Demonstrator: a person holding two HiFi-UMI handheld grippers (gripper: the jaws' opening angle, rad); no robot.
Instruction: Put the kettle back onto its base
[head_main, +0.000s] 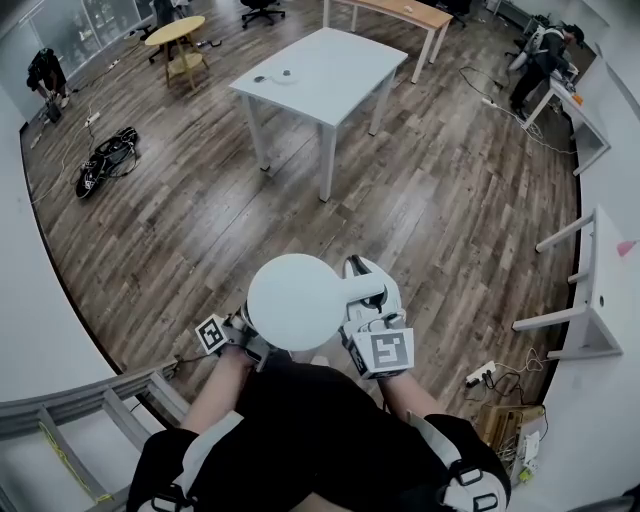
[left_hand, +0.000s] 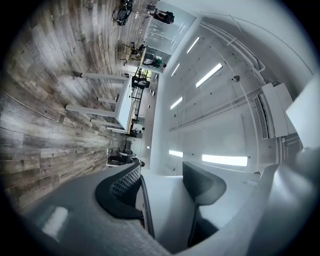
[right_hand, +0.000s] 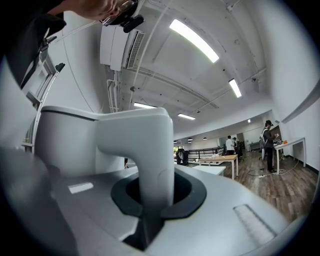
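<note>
Seen from above in the head view, the white kettle (head_main: 295, 300) hangs in the air in front of the person, over the wooden floor. My right gripper (head_main: 365, 295) is shut on its handle (right_hand: 145, 150); in the right gripper view the handle stands between the dark pads and the kettle's body (right_hand: 65, 145) rises at the left. My left gripper (head_main: 248, 335) sits at the kettle's lower left side. In the left gripper view its two dark fingers flank a white part of the kettle (left_hand: 165, 205) that fills the gap. The kettle's base is in none of the views.
A white table (head_main: 320, 75) stands ahead on the floor, with a round wooden table (head_main: 175, 35) beyond. A white desk (head_main: 600, 300) and a power strip (head_main: 480, 373) lie at the right. A grey rack (head_main: 80, 410) is at the lower left. A person (head_main: 540, 60) stands at the far right.
</note>
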